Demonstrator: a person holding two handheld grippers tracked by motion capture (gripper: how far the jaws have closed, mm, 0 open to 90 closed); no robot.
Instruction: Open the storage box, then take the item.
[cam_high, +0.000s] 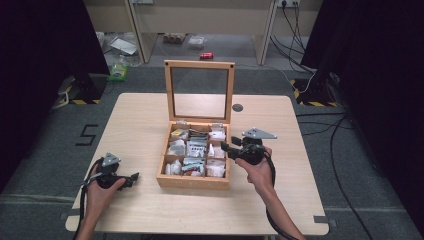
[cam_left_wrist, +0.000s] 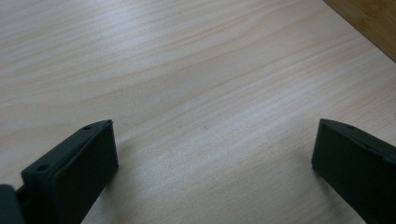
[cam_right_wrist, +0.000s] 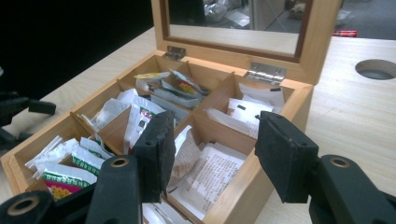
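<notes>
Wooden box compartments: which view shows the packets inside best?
The right gripper view: the wooden box lies close, packets readable. The high view shows the whole box small. The left gripper view catches one corner.

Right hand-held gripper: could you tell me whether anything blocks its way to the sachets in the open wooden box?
Nothing visible does: the right hand-held gripper hangs open above the white paper sachets in the compartmented wooden box, whose glass-paned lid stands upright behind.

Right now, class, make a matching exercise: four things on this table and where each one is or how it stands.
1 lid
2 left claw
3 right claw
4 packets

a over the box's right edge
b upright, open
c inside the box's compartments
d on bare table, left of the box

Pairs: 1-b, 2-d, 3-a, 4-c
</notes>
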